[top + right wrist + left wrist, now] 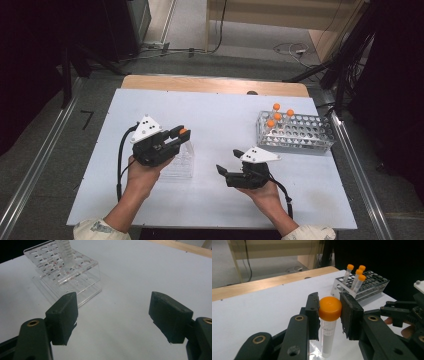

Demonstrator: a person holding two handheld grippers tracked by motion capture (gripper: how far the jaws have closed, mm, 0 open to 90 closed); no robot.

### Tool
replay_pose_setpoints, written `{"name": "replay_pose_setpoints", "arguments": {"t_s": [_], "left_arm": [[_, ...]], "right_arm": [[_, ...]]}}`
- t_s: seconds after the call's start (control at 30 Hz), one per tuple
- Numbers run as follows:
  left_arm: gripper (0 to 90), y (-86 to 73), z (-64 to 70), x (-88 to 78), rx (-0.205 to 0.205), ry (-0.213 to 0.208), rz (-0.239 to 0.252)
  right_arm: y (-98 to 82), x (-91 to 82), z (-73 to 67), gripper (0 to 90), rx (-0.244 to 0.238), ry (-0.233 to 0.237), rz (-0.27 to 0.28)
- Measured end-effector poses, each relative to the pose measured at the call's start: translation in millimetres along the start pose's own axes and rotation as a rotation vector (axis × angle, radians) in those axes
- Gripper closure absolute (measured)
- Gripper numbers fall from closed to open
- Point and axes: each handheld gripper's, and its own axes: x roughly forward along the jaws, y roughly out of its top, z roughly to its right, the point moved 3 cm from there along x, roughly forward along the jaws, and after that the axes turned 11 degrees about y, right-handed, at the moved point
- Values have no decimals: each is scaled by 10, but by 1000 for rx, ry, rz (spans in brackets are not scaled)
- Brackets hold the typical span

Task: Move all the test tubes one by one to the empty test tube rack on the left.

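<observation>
Left gripper (330, 312) is clamped on the orange screw cap of a clear plastic tube (329, 333), which hangs upright between the pads just above the clear acrylic rack (179, 162), at about nine o'clock on the white table (220, 120). That tube looks light, stiff and slick-walled, so the ribbed cap is the sensible place to pinch; squeezing the thin body risks a slip or a crack. Right gripper (113, 315) sits at about five o'clock, jaws spread wide with nothing between them. Out at two o'clock stands the grey metal perforated rack (300, 132). Count: four orange-capped tubes (355, 275) standing there, one more in the grip, five in all, two racks, two grippers.
</observation>
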Motion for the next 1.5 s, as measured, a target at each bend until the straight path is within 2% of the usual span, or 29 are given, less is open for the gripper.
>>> {"name": "replay_pose_setpoints", "arguments": {"t_s": [0.2, 0.43, 0.73, 0.8, 0.9, 1.0, 1.1, 1.3, 1.5], "left_arm": [[706, 34, -233, -56, -19, 61, -13], [705, 26, -447, -100, -5, 147, -33], [705, 60, -615, -201, -6, 201, -31], [705, 65, -654, -223, 7, 230, -30], [704, 49, -731, -241, 62, 308, -44], [705, 8, -820, -260, 37, 303, -59], [705, -22, -841, -251, 20, 285, -70], [705, -63, -831, -220, 45, 303, -85], [704, -118, -837, -204, 50, 315, -92]], "right_arm": [[-6, -1, 19, 210, 1, -6, -2], [-9, 2, 41, 151, 16, -18, -5], [-9, -5, 63, 129, 32, -27, -3], [-9, -5, 62, 129, 31, -27, -3], [-9, -7, 61, 129, 31, -28, -4], [-9, -18, 59, 130, 26, -30, -2], [-12, -14, 68, 130, 33, -34, -4], [-8, -12, 61, 131, 29, -33, 1], [-11, -23, 64, 132, 32, -35, -2]]}}
